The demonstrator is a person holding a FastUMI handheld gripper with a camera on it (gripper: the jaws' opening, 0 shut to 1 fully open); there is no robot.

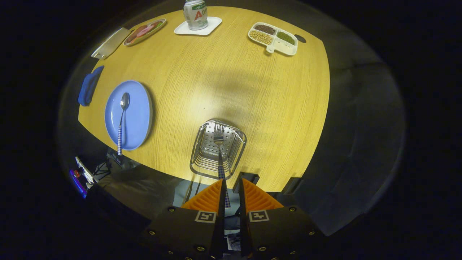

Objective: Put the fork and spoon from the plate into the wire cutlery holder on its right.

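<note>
The wire cutlery holder stands on the wooden table just ahead of my fingers. The fork is inside it, tines away from me against the perforated bottom. Its blue checked handle rises back between my fingertips. My gripper hangs above the holder's near rim, fingers a little apart. The handle lies along the left finger, and a gap shows between it and the right one. To the holder's left, the blue plate carries the spoon, whose checked handle sticks out over the plate's near rim.
At the table's far side stand a can on a white coaster, a divided dish of beans and an oval food plate. A blue cloth lies beyond the blue plate. The table's near edge runs just below the holder.
</note>
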